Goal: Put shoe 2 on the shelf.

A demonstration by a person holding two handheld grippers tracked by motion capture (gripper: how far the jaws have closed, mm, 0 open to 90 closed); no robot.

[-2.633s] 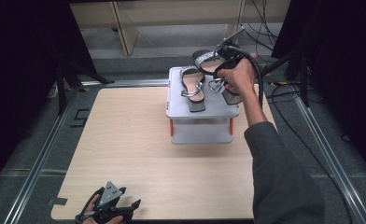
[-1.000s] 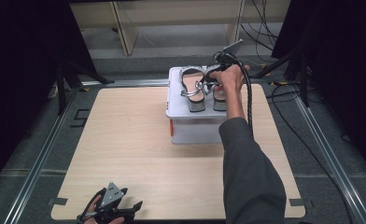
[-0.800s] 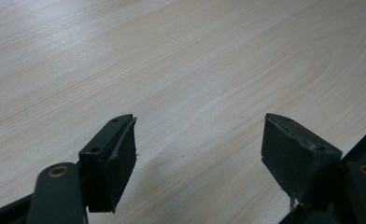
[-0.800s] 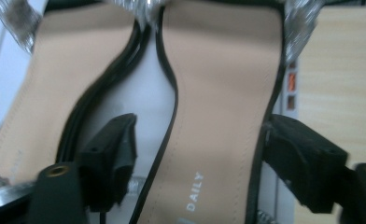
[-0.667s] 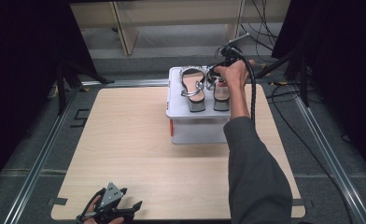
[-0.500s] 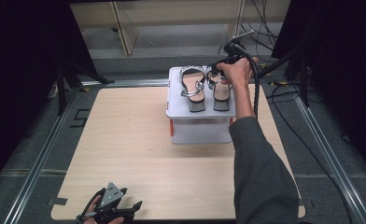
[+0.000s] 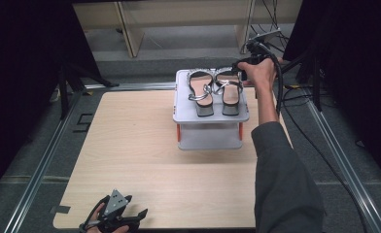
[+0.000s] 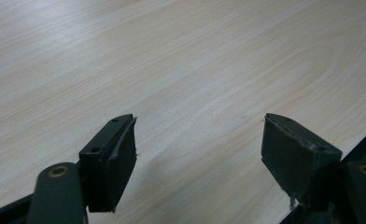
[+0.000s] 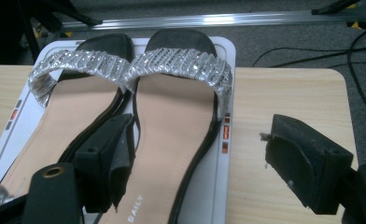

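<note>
High view: sandals point(image 7: 213, 90) on stand point(image 7: 210, 131), table point(image 7: 145, 160).

A pale wood-grain table point(image 7: 145, 160) sits at the centre of the high view, lit evenly from above. Grey carpeted floor point(image 7: 38, 165) surrounds it. Aluminium rails point(image 7: 38, 170) frame the table, running along its edges at 9 o'clock, 3 o'clock and 12 o'clock. At 12 o'clock, beyond the far rail, stands light wooden furniture point(image 7: 130, 24) with upright legs. Black curtains point(image 7: 23, 73) hang at 10 o'clock and 2 o'clock, leaving those corners dark. Black cables point(image 7: 300, 92) trail across the floor at 2 o'clock. A dark stand's legs point(image 7: 69, 80) rest on the floor at 10 o'clock.
</note>
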